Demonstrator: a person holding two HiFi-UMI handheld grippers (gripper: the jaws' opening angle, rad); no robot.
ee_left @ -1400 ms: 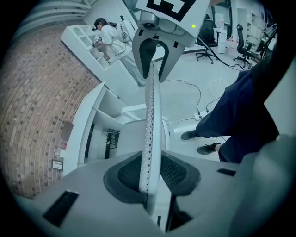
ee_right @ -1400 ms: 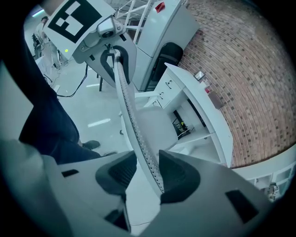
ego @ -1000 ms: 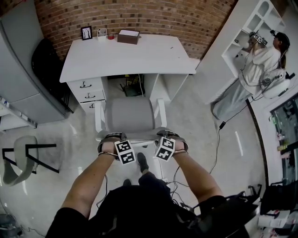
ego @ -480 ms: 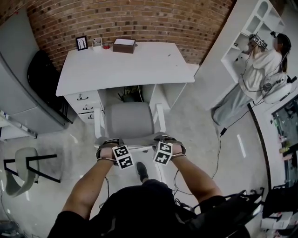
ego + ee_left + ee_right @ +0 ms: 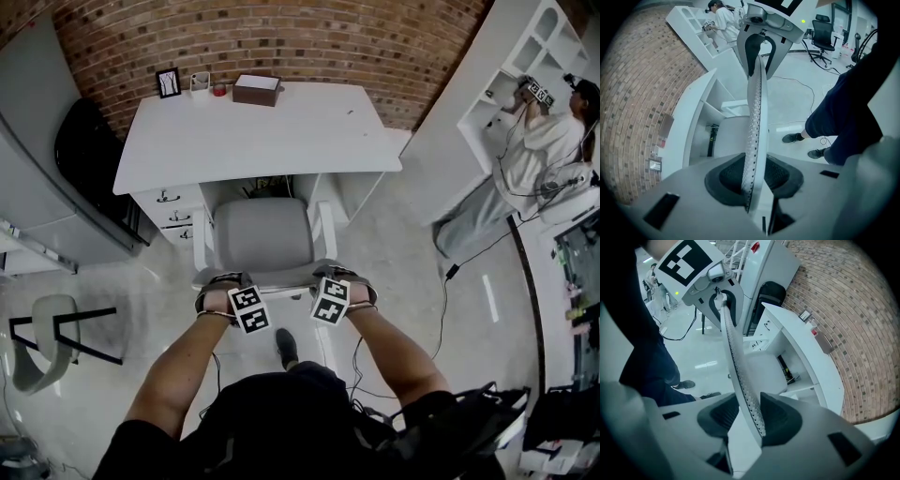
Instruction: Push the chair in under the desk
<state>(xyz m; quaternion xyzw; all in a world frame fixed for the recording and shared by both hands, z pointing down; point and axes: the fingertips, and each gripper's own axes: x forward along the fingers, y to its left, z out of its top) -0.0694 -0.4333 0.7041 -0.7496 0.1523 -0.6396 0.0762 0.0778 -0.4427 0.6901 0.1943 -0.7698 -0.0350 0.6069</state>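
The chair (image 5: 262,234) – gray seat, white frame, two white armrests – sits square in front of the desk's knee gap. The front of its seat is right at the desktop's front edge, and most of the seat is out in the open. Its backrest (image 5: 272,274) is the side nearest the person, and both grippers are clamped on its top edge. The left gripper (image 5: 223,279) is near the left corner and the right gripper (image 5: 340,275) near the right, both angled steeply down. In the left gripper view the thin perforated backrest panel (image 5: 754,117) runs straight between the jaws, with the dark pads closed on it from both sides. It's the same deal in the right gripper view, panel (image 5: 736,362) pinched between the pads.

The white desk (image 5: 281,141) is backed up against a brick wall (image 5: 309,37). There are four small things along its back edge: one black picture frame (image 5: 169,82), one small pale item (image 5: 200,82), one red item (image 5: 218,90) and one brown box (image 5: 256,89) with a white top. On the desk's left side I count two drawer handles (image 5: 169,197).

Further out there's one more chair (image 5: 42,337), gray on a black frame, off to the lower left. One black cable (image 5: 441,291) snakes across the floor on the right. One other person (image 5: 548,127) is reaching into a white shelf unit (image 5: 520,56) at the far right.
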